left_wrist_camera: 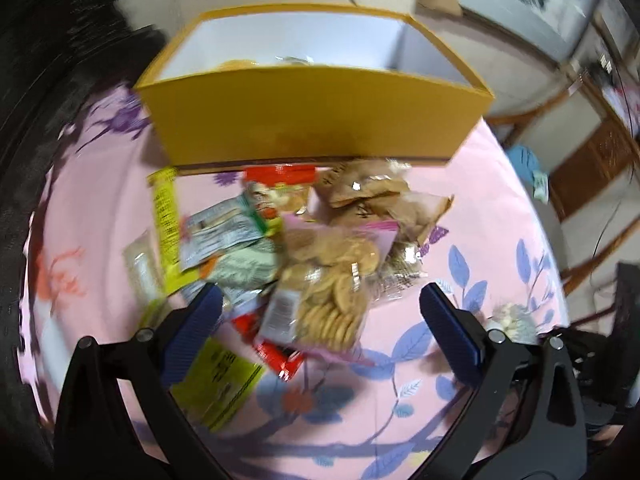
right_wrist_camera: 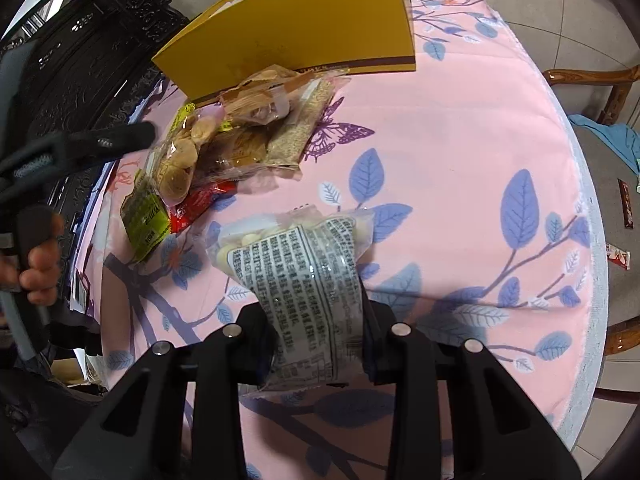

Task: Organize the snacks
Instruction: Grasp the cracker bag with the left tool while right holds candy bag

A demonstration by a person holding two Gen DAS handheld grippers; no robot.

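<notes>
A yellow box (left_wrist_camera: 316,120) with a white inside stands open at the far side of the pink floral tablecloth (left_wrist_camera: 480,232); a few packets lie in it. A pile of snack packets (left_wrist_camera: 280,240) lies in front of it, with a clear bag of round biscuits (left_wrist_camera: 332,288) on top. My left gripper (left_wrist_camera: 320,304) is open just above the near side of the pile. My right gripper (right_wrist_camera: 320,332) is shut on a clear packet of white candies with a printed label (right_wrist_camera: 304,264), held above the cloth. The box (right_wrist_camera: 296,28) and pile (right_wrist_camera: 224,136) show ahead to its left.
A dark carved cabinet (right_wrist_camera: 80,60) stands left of the table. Wooden chairs (right_wrist_camera: 600,92) stand on the right, one with a blue cloth (right_wrist_camera: 612,136). Two snack bars (right_wrist_camera: 626,204) lie on the floor. The other hand-held gripper (right_wrist_camera: 96,144) reaches in from the left.
</notes>
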